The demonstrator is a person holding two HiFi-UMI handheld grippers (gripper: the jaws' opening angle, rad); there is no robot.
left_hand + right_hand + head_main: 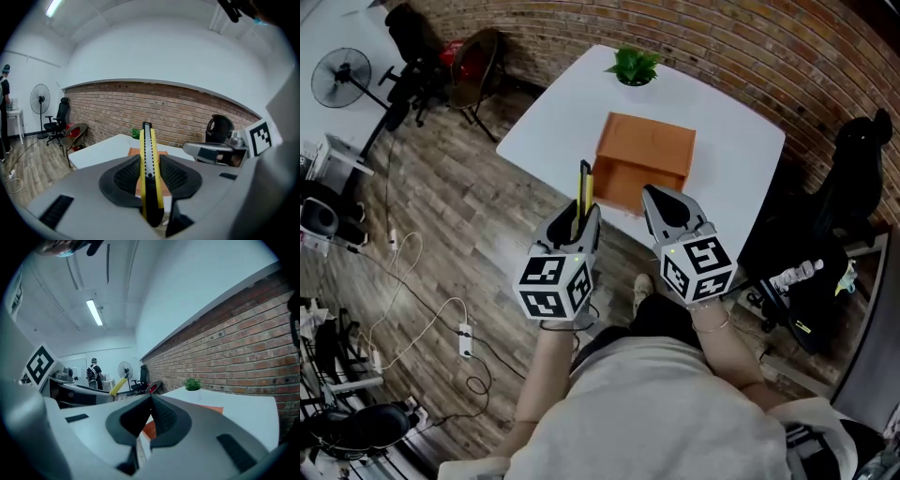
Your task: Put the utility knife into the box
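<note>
Two tongs: your left tongs [150,174] clamp the utility knife [148,154]; your right tongs [151,401] are pressed together with nothing between them
Knife: it stands upright between the left pads, yellow sides, black end down, held in the air on your side of the desk [546,112] and not inside anything
Box: the orange box [645,150] sits on the white desk, just in front of the potted plant [633,66]; from the head view its top looks shut, though you cannot be sure
Step in hand: the carry, by my reading; the knife is gripped and none of it is in the box yet
Next move: you probably need the free right tongs to open the box, then bring the left tongs forward over the opening, lay the knife flatter, and let go only once it is inside
</note>
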